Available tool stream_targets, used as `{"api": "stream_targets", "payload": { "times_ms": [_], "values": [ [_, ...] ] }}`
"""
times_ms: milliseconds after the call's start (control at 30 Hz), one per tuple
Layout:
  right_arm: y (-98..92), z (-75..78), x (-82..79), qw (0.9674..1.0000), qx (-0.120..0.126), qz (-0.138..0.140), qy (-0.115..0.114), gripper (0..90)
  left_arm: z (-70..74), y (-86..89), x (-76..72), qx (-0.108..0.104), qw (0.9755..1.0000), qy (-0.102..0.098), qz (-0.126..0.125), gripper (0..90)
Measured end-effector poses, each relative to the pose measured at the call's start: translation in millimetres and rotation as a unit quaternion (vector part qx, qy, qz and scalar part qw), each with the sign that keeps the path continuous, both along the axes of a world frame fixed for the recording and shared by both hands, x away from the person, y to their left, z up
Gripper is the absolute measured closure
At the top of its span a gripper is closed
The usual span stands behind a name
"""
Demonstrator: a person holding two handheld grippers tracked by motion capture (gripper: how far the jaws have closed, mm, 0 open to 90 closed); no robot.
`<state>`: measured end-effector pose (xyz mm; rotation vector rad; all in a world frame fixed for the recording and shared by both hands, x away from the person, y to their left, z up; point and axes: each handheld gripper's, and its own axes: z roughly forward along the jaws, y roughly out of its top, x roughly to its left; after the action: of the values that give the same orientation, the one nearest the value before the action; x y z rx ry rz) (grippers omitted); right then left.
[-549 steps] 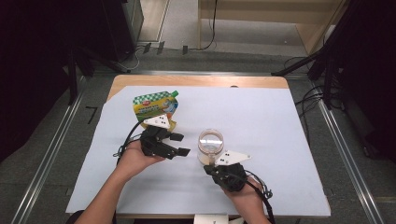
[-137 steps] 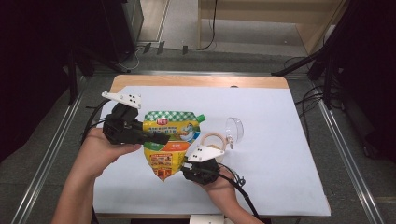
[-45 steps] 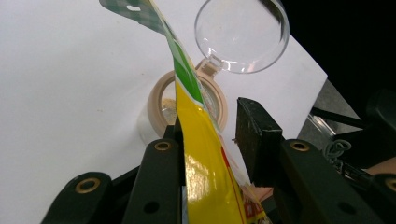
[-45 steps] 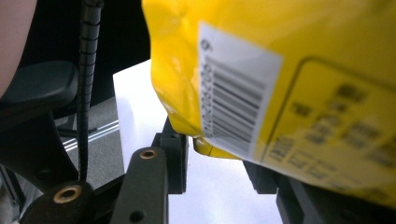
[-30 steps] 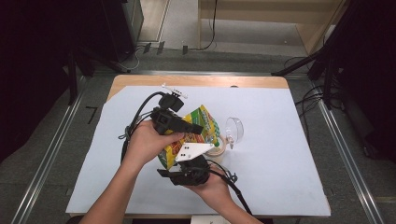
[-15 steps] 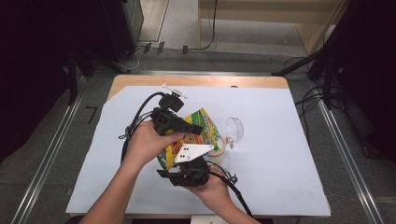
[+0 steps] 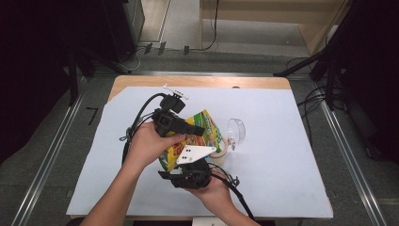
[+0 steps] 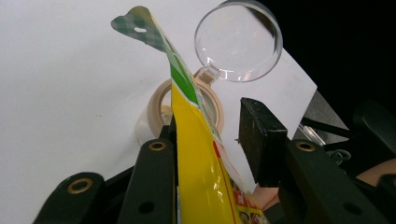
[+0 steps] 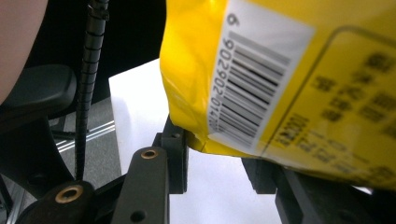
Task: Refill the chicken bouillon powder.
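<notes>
Pouch: a yellow, green and red snack pouch (image 7: 203,133) is held up above the middle of the tabletop (image 7: 282,165), tilted over the jar.
Pouch top: in the left gripper view its green checked top edge (image 8: 135,21) has a small hang slot and stands free above the jaws.
Writing: in the right gripper view the pouch (image 9: 299,84) shows a white barcode label with digits, partly readable as 9 02902 and more; the dark print on the yellow beside it is too blurred to read. No brand name can be read.
Left gripper: the left gripper (image 7: 181,126) has the pouch (image 8: 201,168) between its jaws; the pouch lies against one jaw, the other stands clear of it, so they are not clamped.
Right gripper: the right gripper (image 7: 188,175) sits under the pouch's lower edge; whether its jaws pinch it cannot be told.
Jar: a round jar (image 8: 161,109) with a tan rim stands near the middle of the tabletop, just under the pouch.
Lid: a clear round lid (image 7: 236,131) stands tipped back, joined to the jar's rim on the side toward the right edge.
</notes>
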<state>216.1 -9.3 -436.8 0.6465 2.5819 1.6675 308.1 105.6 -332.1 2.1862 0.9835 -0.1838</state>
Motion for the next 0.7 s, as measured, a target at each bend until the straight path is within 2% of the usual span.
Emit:
{"api": "stream_targets", "payload": {
  "times_ms": [67,167,467,700],
  "values": [
    [0.5,0.0,-0.4,1.0,0.001,-0.001,0.0,66.1,-0.1,-0.7,-0.8,0.007,0.9999,-0.008,-0.001,67.6],
    [0.8,-2.4,0.2,1.0,0.002,-0.004,0.006,66.2,-0.5,-1.0,-1.0,0.01,0.9999,-0.007,-0.001,69.1],
    [-1.0,-2.7,1.9,1.0,0.0,-0.005,0.006,66.8,1.0,-3.0,-2.9,0.0,1.0,-0.003,-0.003,70.5],
    [-1.2,1.0,1.2,0.9999,0.005,-0.002,0.009,67.2,2.7,-5.1,-2.9,-0.003,0.9999,-0.009,-0.005,70.8]
  ]
}}
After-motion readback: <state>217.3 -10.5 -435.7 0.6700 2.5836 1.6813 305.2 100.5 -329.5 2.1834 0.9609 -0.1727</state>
